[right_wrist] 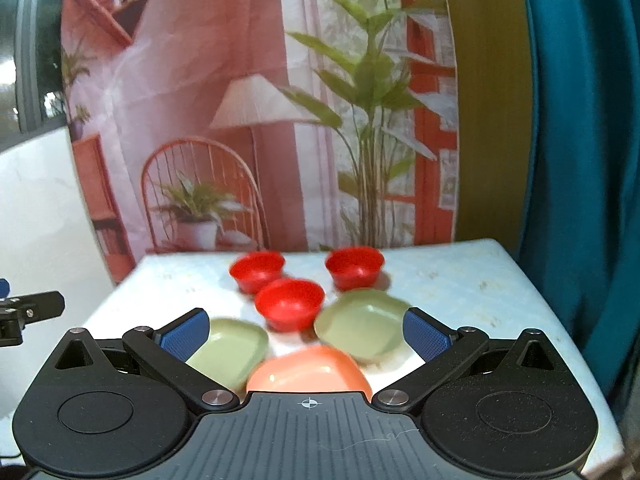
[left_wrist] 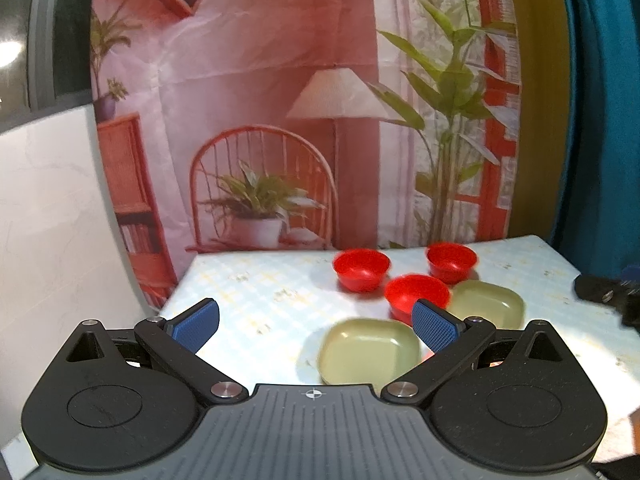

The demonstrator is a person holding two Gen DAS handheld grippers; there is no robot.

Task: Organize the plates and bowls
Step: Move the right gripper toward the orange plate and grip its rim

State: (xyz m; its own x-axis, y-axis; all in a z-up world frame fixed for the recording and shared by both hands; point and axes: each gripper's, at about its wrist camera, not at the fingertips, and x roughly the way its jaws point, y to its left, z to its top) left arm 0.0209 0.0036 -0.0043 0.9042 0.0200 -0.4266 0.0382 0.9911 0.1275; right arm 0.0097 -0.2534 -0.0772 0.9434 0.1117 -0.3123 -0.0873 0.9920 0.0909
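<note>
Three red bowls stand on the table: a far-left bowl (left_wrist: 361, 269) (right_wrist: 258, 270), a far-right bowl (left_wrist: 451, 261) (right_wrist: 354, 266) and a nearer middle bowl (left_wrist: 412, 294) (right_wrist: 289, 302). Two pale green square plates lie in front of them, the left plate (left_wrist: 370, 350) (right_wrist: 230, 350) and the right plate (left_wrist: 489, 303) (right_wrist: 360, 324). A salmon-pink plate (right_wrist: 308, 374) lies nearest the right gripper. My left gripper (left_wrist: 316, 326) is open above the table's left part, holding nothing. My right gripper (right_wrist: 306, 334) is open over the near plates, also holding nothing.
The table (left_wrist: 256, 292) has a light checked cloth and stands against a printed backdrop (left_wrist: 280, 120) of a room with plants. A teal curtain (right_wrist: 580, 160) hangs at the right. The other gripper shows at the edge of each view (left_wrist: 608, 292) (right_wrist: 28, 312).
</note>
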